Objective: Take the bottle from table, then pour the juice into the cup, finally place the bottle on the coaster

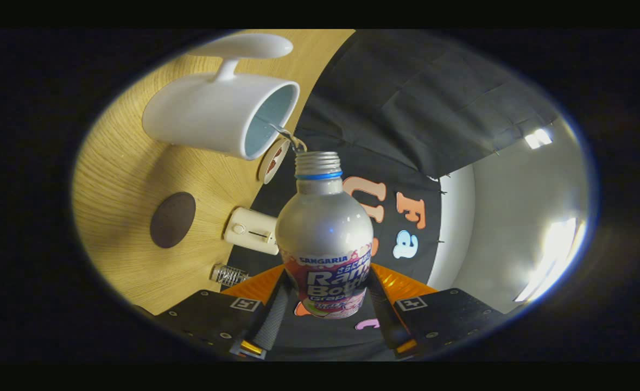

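Two fingers of the gripper are clamped on the lower body of a silver bottle, one on each side. The bottle's long axis runs straight ahead of the fingers, its open threaded neck pointing at the mouth of a white cup, and a thin stream of juice crosses the short gap from neck to rim. The whole view is rolled over, consistent with pouring. On the wooden table a dark round coaster lies near the cup, and a small cream gadget sits beyond it. Pale walls with bright lights lie behind.
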